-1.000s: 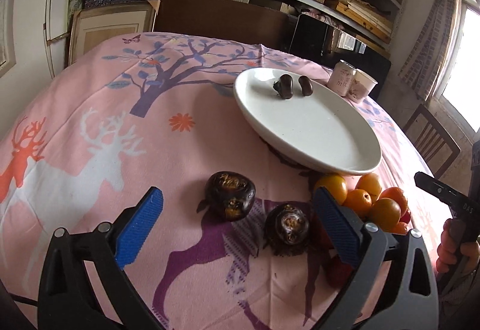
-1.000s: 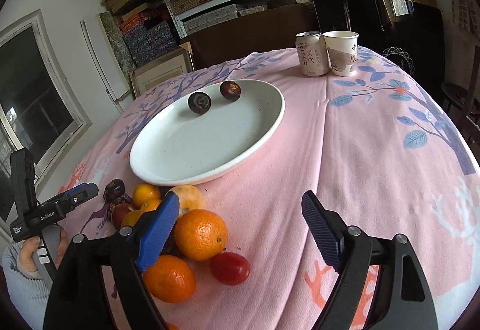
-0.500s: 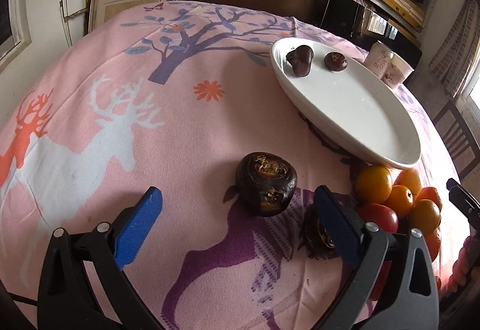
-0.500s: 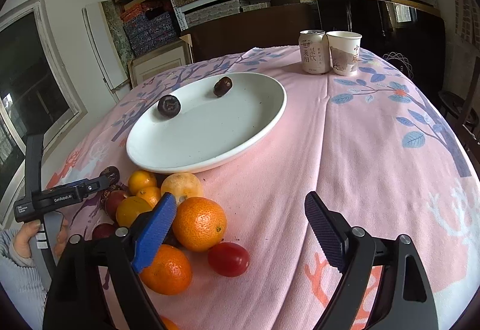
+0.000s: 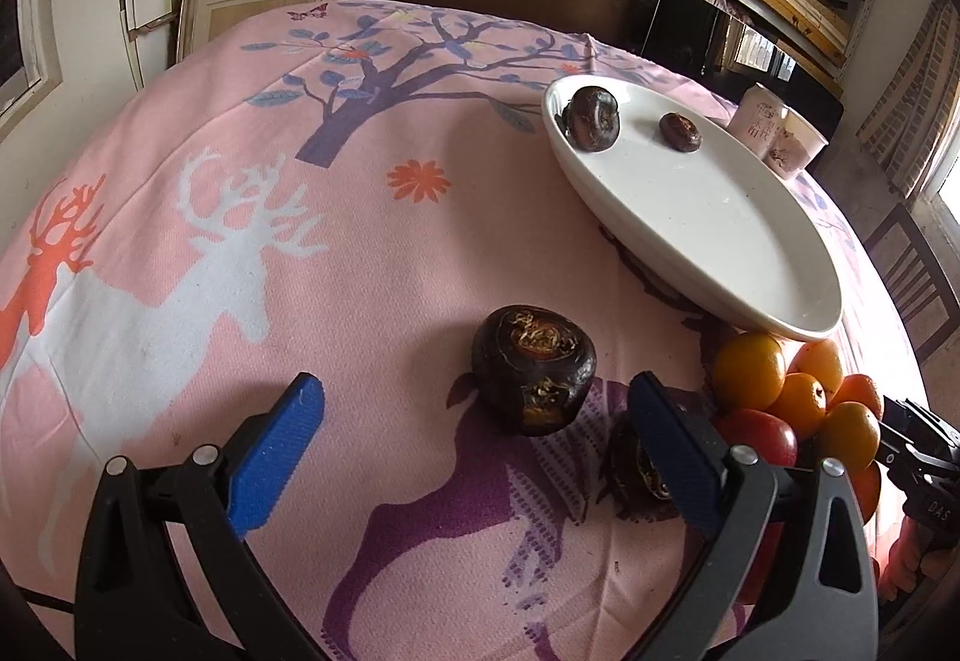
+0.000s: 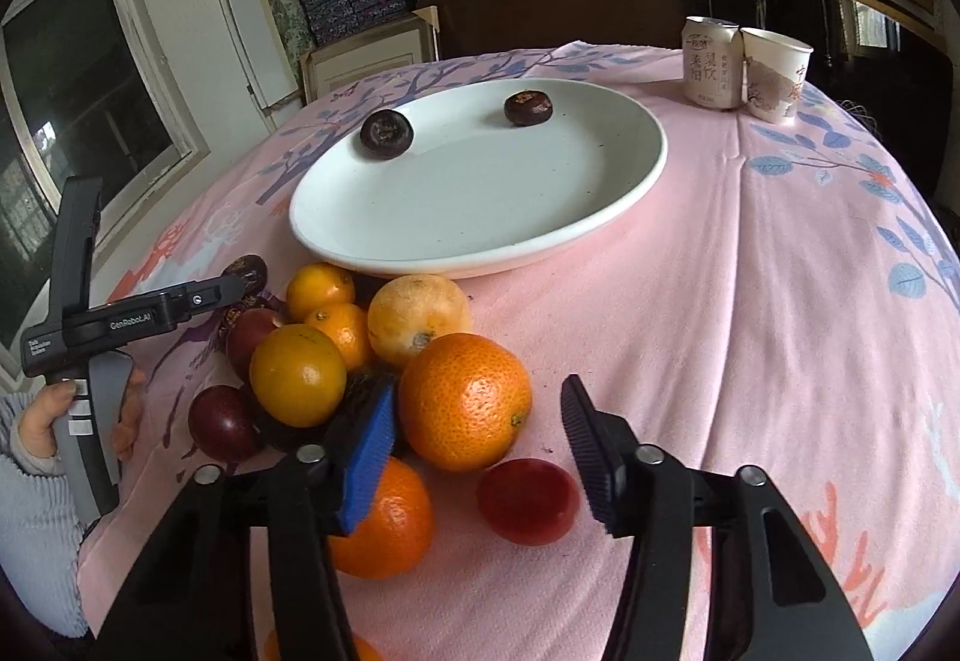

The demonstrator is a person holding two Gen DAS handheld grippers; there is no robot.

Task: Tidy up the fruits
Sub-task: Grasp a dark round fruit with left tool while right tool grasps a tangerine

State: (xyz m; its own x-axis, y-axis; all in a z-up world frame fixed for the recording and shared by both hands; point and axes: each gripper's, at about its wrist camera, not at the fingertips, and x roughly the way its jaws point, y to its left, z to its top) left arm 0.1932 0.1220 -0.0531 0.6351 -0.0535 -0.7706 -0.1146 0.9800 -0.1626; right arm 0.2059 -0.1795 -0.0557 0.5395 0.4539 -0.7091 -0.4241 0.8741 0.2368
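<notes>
Chestnut [image 5: 533, 368] just beyond left tool [image 5: 474, 436]

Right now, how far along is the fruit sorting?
Early. Two water chestnuts sit on the white plate. The open left gripper frames a third, ungripped. The open right gripper holds nothing; the oranges lie unsorted.

Four water chestnuts [image 5: 533, 368], one plate [image 6: 600, 205], one can [image 6: 711, 62], one paper cup [image 6: 775, 74].
</notes>
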